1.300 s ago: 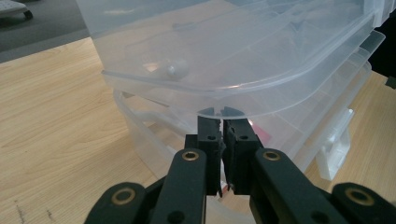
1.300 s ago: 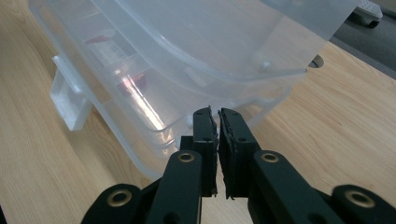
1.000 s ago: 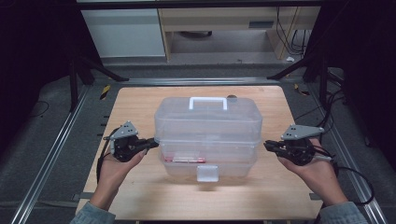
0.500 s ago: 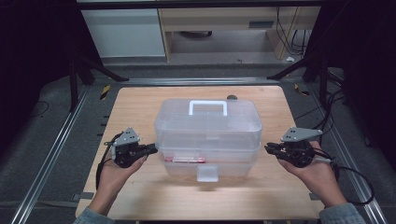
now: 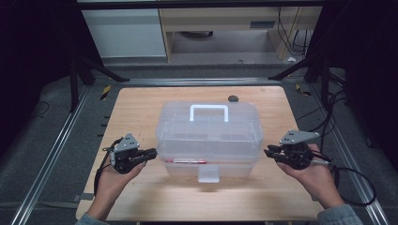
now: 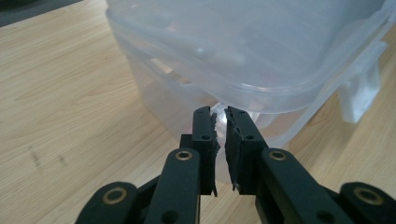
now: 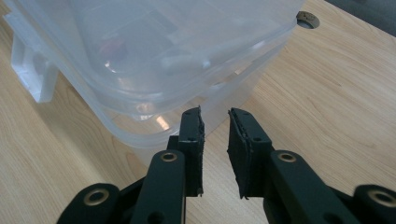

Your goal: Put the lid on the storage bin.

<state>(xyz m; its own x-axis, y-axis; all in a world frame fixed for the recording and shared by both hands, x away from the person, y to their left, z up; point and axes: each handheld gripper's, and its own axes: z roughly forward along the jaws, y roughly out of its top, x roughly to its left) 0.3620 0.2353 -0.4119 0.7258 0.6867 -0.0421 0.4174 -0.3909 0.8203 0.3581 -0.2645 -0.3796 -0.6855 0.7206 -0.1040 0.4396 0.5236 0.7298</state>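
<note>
A clear plastic storage box with a white handle and a white front latch stands mid-table. My left gripper is at its left side. In the left gripper view the left gripper has its jaws almost together, with a sliver of the box rim pinched at the tips. My right gripper is at the box's right side. Its jaws have just been opening. In the right gripper view the right gripper shows a bare gap, with the box rim just beyond the tips.
The wooden table lies bare around the box. A small dark round piece sits at the far edge behind the handle. Something red lies inside the box. Metal rails run along both sides.
The box and both hands have come down slightly. The right gripper's jaws have parted off the box's right rim, while the left gripper stays at the left rim.
</note>
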